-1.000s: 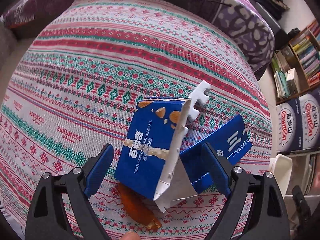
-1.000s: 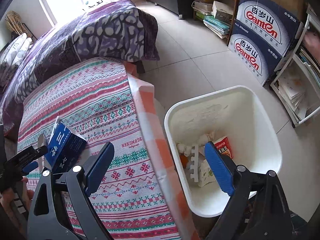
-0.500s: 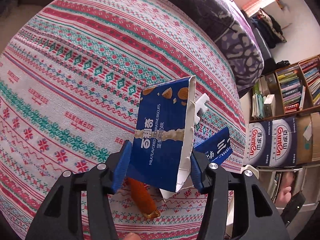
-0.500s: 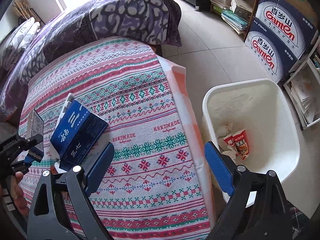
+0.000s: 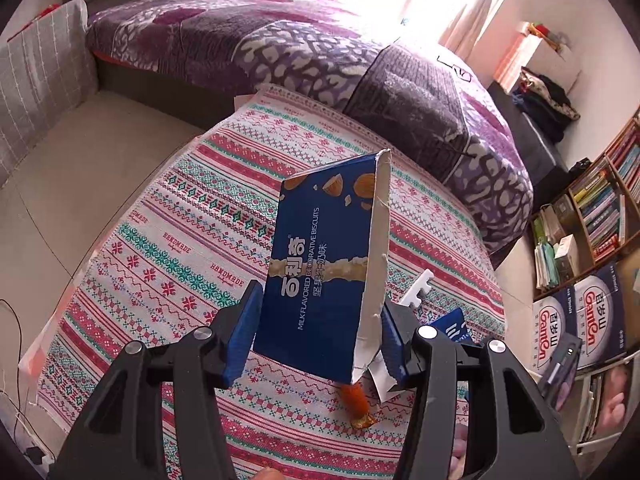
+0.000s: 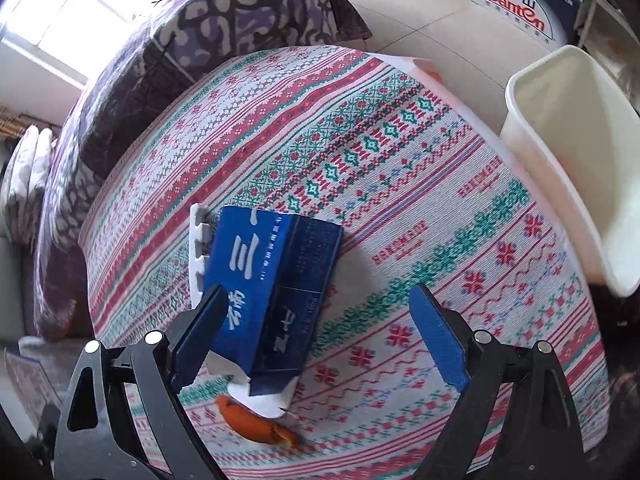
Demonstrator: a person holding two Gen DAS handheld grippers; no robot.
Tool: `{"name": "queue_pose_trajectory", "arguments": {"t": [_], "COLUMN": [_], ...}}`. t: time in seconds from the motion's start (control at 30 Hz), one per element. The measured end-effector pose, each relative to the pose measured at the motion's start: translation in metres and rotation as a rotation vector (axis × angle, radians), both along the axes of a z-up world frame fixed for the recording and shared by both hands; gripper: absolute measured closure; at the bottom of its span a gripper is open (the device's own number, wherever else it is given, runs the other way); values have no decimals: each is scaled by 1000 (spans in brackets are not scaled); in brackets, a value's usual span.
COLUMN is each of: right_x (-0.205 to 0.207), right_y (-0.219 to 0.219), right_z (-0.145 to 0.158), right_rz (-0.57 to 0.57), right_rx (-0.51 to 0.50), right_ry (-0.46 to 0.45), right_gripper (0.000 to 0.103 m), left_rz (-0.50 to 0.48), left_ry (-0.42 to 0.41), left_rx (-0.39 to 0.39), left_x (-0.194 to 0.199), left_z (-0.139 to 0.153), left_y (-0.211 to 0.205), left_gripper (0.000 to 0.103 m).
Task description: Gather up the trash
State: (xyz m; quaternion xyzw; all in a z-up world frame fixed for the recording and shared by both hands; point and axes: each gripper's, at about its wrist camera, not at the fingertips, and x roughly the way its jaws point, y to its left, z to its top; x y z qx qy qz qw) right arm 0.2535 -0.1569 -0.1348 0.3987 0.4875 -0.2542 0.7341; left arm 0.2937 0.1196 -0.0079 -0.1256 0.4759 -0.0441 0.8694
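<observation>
My left gripper (image 5: 318, 328) is shut on a blue biscuit box (image 5: 326, 268) and holds it upright above the patterned tablecloth (image 5: 192, 248). Below it lie an orange wrapper (image 5: 354, 402), a white foam piece (image 5: 418, 290) and a second blue box (image 5: 450, 326). In the right wrist view my right gripper (image 6: 316, 336) is open just above that second blue box (image 6: 272, 284), with the white foam piece (image 6: 196, 248) beside it and the orange wrapper (image 6: 252, 424) in front. The white trash bin (image 6: 560, 128) stands off the table's right edge.
A purple patterned bed (image 5: 320, 52) lies behind the table. Bookshelves (image 5: 600, 208) and blue Ganten cartons (image 5: 576, 320) stand at the right. The tablecloth (image 6: 440, 200) covers the whole table up to the bin.
My left gripper closed on the blue biscuit box and lifted it off the table. My right gripper swung from over the bin to above the second blue box.
</observation>
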Motion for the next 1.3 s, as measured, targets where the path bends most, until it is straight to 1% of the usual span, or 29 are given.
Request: {"name": "queue_pose_trajectory", "arguments": {"t": [0.07, 0.17, 0.2, 0.27, 0.37, 0.4, 0.47, 0.53, 0.57, 0.6, 0.63, 0.67, 0.7, 0.77, 0.87, 1.0, 1.1, 1.17, 1.3], "right_x": [14, 35, 39, 45, 47, 46, 41, 32, 25, 21, 18, 17, 17, 15, 6, 4, -3, -7, -20], "right_y": [12, 23, 25, 29, 34, 36, 39, 38, 36, 34, 31, 29, 26, 20, 16, 8, 4, 1, -7], "right_z": [-2, -9, -12, -20, -35, -35, -34, -30, -28, -25, -23, -22, -21, -14, 10, 39, 61, 70, 83], "right_rz": [-25, -7, -4, 0, 38, 54, 80, 83, 84, 92, 110, 142, 182, 229, 289, 341, 370, 382, 397], "right_rx": [-34, -95, -109, -117, -86, -111, -126, -117, -105, -91, -73, -50, -22, -13, -92, -164, -231, -271, -312], "right_ry": [40, 121, 140, 168, 217, 212, 181, 127, 91, 57, 24, -2, -12, -41, -113, -163, -191, -202, -208], "right_gripper": [15, 15, 13, 9, 8, 6, 6, 11, 17, 29, 39, 63, 70, 73, 74, 74, 74, 74, 74], "left_rz": [1, -9, -10, -13, -15, -12, -3, 3, 6, 10, 12, 14, 14, 10, 10, 12, 16, 14, 2], "left_ry": [-10, -24, -28, -30, -19, -16, -12, -10, -10, -11, -12, -13, -15, -24, -56, -122, -169, -197, -242], "left_rx": [-8, -4, 1, 3, -5, -3, -1, -7, -8, -7, -5, -3, 1, 20, 72, 148, 197, 222, 269], "left_x": [-4, -6, -6, -7, -6, -5, -5, -5, -5, -5, -6, -6, -7, -9, -13, -20, -27, -30, -39], "left_z": [7, 13, 14, 16, 15, 14, 13, 12, 12, 12, 12, 12, 12, 12, 15, 21, 25, 28, 31], "left_y": [5, 8, 9, 12, 17, 18, 22, 25, 26, 27, 27, 27, 25, 20, 11, -2, -10, -17, -31], "left_gripper": [50, 49, 49, 49, 49, 49, 49, 49, 49, 49, 49, 49, 49, 49, 49, 49, 49, 49, 49]}}
